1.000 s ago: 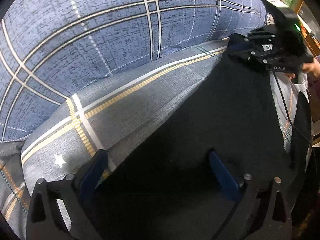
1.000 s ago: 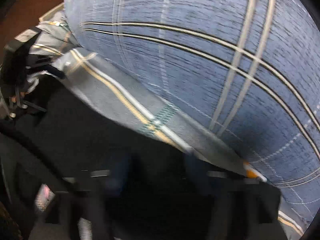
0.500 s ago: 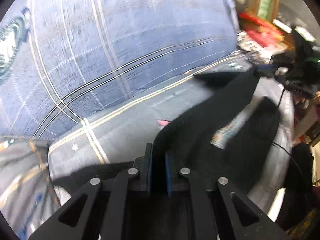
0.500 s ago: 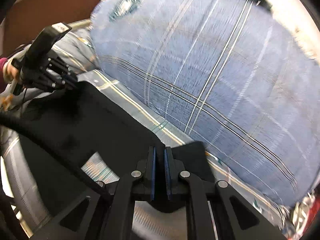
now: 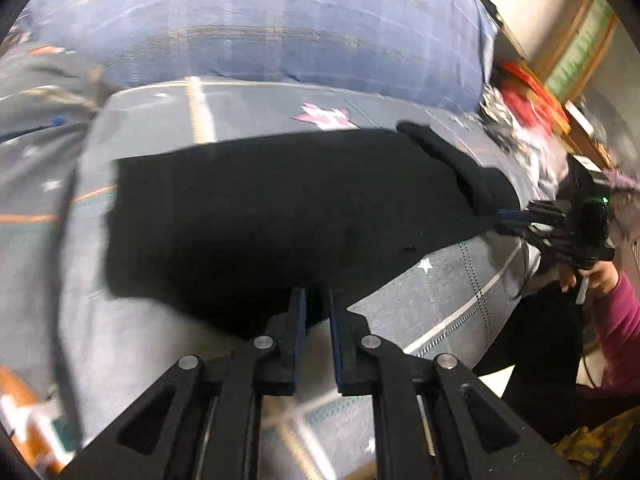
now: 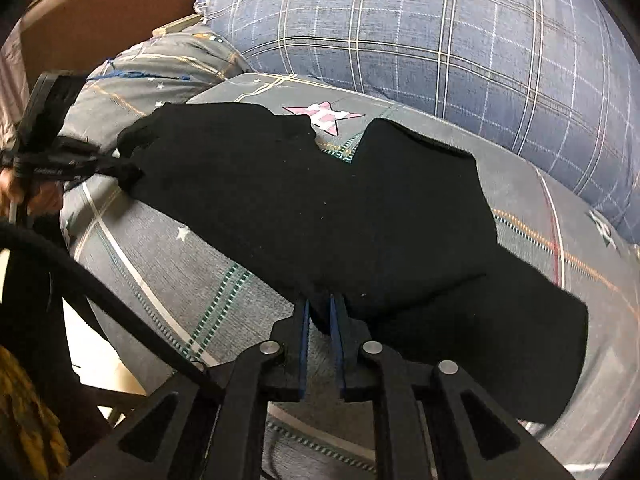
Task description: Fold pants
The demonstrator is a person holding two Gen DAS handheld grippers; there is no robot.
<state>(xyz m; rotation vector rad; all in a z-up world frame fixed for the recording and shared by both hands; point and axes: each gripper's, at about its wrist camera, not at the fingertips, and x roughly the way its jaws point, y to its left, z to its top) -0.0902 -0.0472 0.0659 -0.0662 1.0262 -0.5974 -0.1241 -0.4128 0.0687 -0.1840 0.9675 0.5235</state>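
Left wrist view: the black soft-fabric pants [image 5: 280, 216] lie spread on the grey star-print bedsheet [image 5: 452, 280], just in front of the big blue plaid pillow [image 5: 260, 28]. The left gripper [image 5: 317, 308] has the near hem pinched between its blue-padded fingers [image 5: 299, 320], though they're just starting to ease apart with cloth in the gap. To do this fold well I'd say keep both corners level and taut, and don't let go until the edge lines up with the layer below. The gripper tilts steeply down at the bed.

Right wrist view: the right gripper [image 6: 319, 316] is easing open too, its fingers [image 6: 305, 328] with a bunch of hem between them, pitched down much the same. Opposite, a hand [image 6: 16, 190] grips the other tool's handle, its tip at the far corner of the cloth.
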